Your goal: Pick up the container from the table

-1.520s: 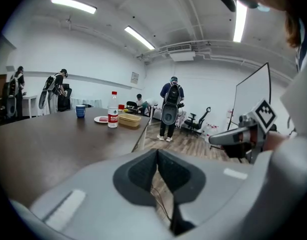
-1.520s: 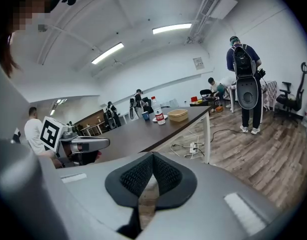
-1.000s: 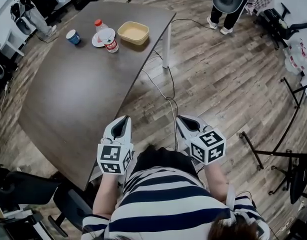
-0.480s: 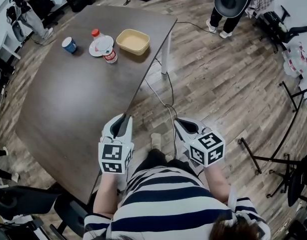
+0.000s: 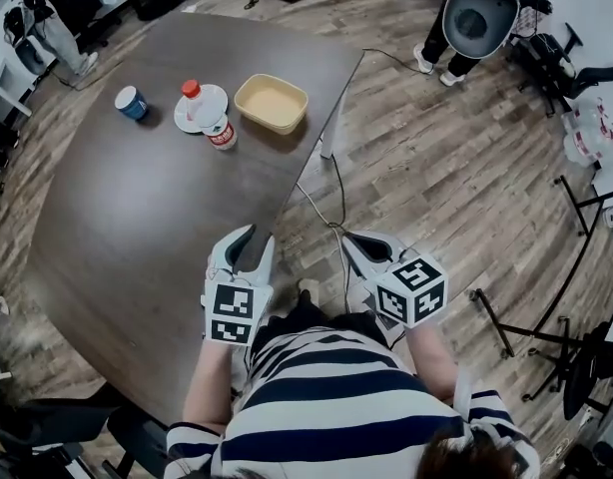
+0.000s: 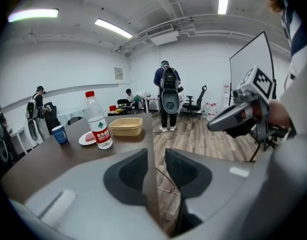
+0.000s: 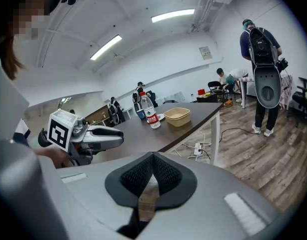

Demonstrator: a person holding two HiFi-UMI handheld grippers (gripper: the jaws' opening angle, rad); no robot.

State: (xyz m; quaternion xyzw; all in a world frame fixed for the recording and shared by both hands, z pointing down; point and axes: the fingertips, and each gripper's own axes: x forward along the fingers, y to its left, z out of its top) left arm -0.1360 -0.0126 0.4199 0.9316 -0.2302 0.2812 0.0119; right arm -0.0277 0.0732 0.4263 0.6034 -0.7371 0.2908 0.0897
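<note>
Container (image 5: pixel 272 103), tan, shallow and rectangular with rounded corners, sits on the far part of a dark brown table (image 5: pixel 137 228), close to the table's right edge. Its top is uncovered and the head view shows only a plain tan inside. Just beside it on the left stands a clear plastic bottle (image 5: pixel 209 118) with a red cap and a red label, upright; its fill level cannot be made out. The bottle stands at the near edge of a small white plate (image 5: pixel 192 106), which in the left gripper view carries something pink. Further left, apart from the plate, is a blue cup (image 5: pixel 131 102); its contents cannot be told.

Both grippers are held low near the person's striped shirt, well apart from the container. The left gripper (image 5: pixel 245 239) hangs over the table's near edge, its jaws a little apart with nothing between them. The right gripper (image 5: pixel 362 245) is over the wood floor (image 5: pixel 456 168), its jaws closed together on nothing. A cable (image 5: pixel 331 183) trails across the floor beside the table.
</note>
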